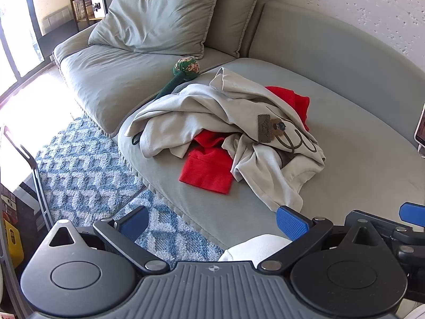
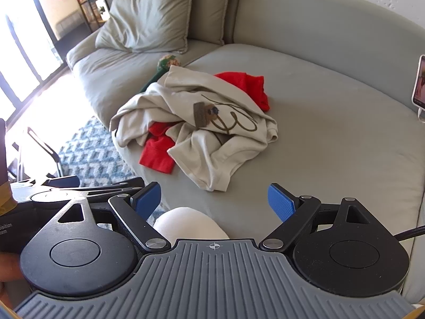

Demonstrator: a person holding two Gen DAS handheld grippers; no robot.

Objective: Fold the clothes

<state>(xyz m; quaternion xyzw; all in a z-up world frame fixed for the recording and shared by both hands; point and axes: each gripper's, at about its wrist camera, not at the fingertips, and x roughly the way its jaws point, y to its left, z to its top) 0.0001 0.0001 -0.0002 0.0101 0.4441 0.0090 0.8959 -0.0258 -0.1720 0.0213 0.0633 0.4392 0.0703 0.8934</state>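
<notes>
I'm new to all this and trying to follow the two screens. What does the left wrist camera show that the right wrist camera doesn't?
Only the left wrist view shows the yellow item at the floor's left edge and the mallet's long green handle. Only the right wrist view shows the left gripper from the side and a black cable. Both show the sofa, the beige top crumpled over the red garment, the rug, the pillow, a phone at the right edge, and each camera's own open gripper, left and right.
</notes>
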